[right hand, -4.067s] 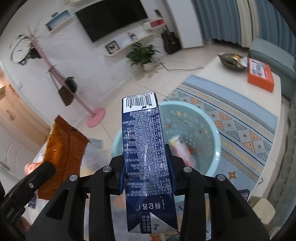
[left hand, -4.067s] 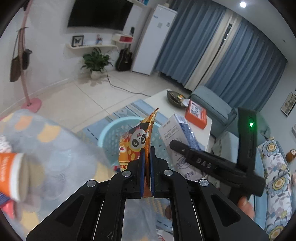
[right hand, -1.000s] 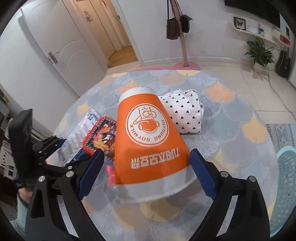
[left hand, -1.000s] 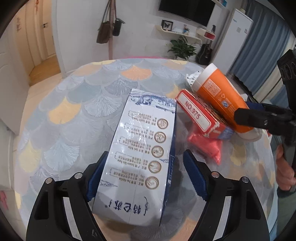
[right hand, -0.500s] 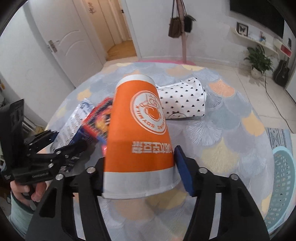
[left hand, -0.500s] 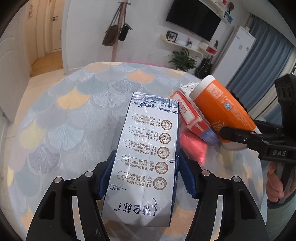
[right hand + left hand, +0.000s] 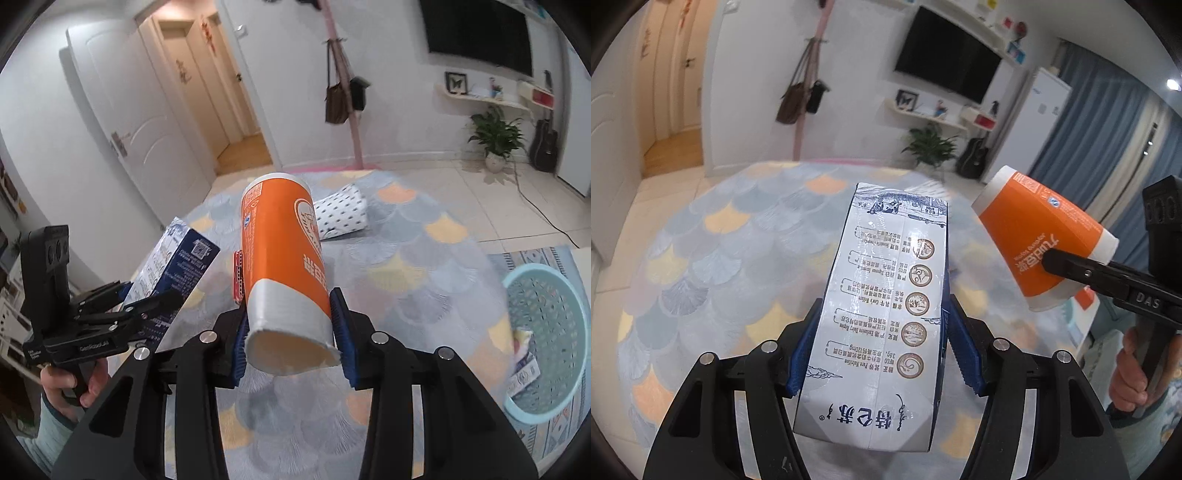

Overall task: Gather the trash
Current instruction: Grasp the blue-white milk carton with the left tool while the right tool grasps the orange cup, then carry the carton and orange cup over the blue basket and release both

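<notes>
Scallop-patterned round table (image 7: 424, 258), left tongs (image 7: 882, 354) clamped on milk carton (image 7: 886, 314), right tongs (image 7: 291, 343) closing on orange cup (image 7: 284, 266).

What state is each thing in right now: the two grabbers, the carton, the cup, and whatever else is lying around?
Left gripper: shut on the milk carton.
Milk carton: held off the table, unopened top toward the camera.
Right gripper: jaws closing on the orange cup, pads pressing its sides.
Orange cup: lifted, tilted, open mouth squashed oval.
Polka-dot cup: lying on its side on the table.
Blue basket: on the floor, some wrappers inside.
</notes>
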The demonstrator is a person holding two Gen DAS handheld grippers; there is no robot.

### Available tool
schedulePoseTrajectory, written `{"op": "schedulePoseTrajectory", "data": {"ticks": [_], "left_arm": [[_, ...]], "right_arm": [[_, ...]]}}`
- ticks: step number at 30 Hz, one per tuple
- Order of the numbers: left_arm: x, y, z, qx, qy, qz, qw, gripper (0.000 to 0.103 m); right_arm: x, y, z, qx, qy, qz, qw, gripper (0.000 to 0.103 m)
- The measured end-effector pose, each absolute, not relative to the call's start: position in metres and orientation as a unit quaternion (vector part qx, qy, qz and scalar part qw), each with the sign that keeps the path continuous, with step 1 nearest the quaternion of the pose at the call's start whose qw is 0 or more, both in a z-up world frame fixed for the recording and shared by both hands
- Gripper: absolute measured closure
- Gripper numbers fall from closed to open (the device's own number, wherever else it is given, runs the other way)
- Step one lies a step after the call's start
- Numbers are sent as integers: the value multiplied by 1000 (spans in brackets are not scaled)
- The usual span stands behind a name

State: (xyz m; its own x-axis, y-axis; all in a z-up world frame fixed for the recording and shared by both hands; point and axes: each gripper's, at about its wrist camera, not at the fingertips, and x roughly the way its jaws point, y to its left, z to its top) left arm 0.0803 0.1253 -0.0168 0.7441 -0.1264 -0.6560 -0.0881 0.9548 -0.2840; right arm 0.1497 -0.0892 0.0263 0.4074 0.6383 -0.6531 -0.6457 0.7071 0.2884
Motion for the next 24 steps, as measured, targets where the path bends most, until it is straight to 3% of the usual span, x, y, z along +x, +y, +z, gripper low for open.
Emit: {"op": "schedulePoseTrajectory", "data": {"ticks": [14, 24], "left_arm": [[114, 15, 31, -102, 319, -118, 935, 42], [176, -83, 27, -69, 343, -179, 919, 41]], "right_arm": [[162, -207, 46, 54, 354, 251, 899, 67], [219, -308, -3, 141, 402, 119, 897, 66]]}}
